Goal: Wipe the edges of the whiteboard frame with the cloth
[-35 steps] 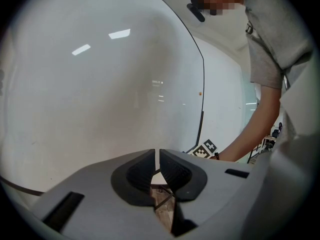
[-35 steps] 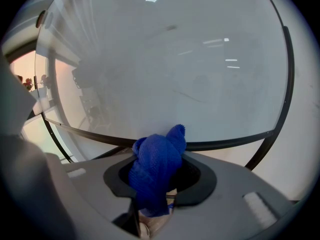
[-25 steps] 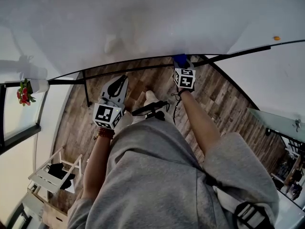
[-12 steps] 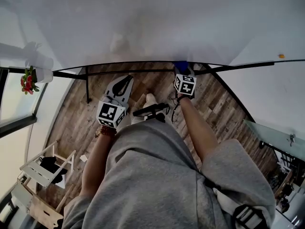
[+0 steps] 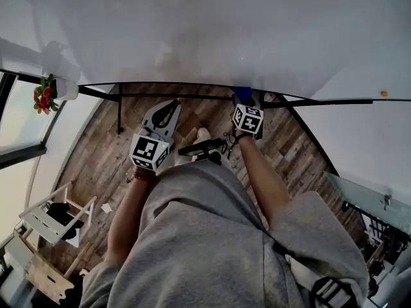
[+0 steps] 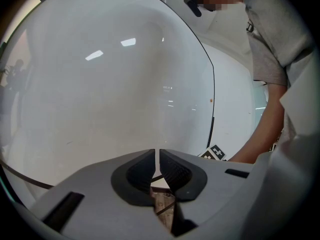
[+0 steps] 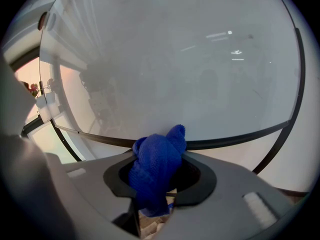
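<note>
Right gripper (image 7: 158,173) clamped on the blue cloth (image 7: 159,159), cloth against the lower edge of the whiteboard frame (image 7: 240,135).
Left gripper (image 6: 158,168): jaws together, nothing between them, left of the cloth, off the frame. Versus 1 s ago, the cloth sits at about the same spot on the edge.

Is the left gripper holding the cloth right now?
No, the left gripper has its jaws together and empty; the right gripper holds the blue cloth.

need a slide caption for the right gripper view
Right gripper clamps a blue cloth at the whiteboard's black bottom frame.
</note>
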`<state>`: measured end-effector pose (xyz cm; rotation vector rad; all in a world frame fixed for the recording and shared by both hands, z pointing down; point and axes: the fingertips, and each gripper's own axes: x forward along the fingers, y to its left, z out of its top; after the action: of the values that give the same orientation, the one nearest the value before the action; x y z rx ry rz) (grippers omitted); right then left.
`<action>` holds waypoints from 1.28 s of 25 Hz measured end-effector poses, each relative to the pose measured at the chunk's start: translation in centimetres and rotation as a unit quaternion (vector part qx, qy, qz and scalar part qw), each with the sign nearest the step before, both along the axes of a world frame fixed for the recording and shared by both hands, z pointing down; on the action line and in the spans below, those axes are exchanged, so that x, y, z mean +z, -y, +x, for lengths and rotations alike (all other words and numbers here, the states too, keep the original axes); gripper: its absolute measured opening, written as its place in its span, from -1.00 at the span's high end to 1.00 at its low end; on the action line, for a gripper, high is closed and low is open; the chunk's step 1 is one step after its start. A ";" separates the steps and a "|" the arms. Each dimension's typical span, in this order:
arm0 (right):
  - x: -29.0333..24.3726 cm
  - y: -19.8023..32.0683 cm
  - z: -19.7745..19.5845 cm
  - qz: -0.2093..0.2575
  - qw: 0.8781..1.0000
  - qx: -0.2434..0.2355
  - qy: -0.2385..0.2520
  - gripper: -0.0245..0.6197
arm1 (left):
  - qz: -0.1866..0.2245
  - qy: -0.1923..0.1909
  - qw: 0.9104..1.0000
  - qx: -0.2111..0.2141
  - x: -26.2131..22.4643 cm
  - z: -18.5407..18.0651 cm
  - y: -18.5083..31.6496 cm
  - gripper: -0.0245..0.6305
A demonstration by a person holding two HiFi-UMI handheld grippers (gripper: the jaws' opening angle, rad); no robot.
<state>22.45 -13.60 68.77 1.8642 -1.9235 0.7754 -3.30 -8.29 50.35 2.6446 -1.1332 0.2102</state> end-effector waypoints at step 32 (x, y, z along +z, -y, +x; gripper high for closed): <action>-0.2 1.3 -12.2 -0.005 0.999 -0.053 0.013 0.47 | 0.004 -0.007 1.000 -0.010 0.0 -8.6 1.6 0.82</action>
<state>10.28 -14.94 68.55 1.7390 -2.0114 0.7776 -11.89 -9.85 50.31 2.6369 -1.1594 0.1841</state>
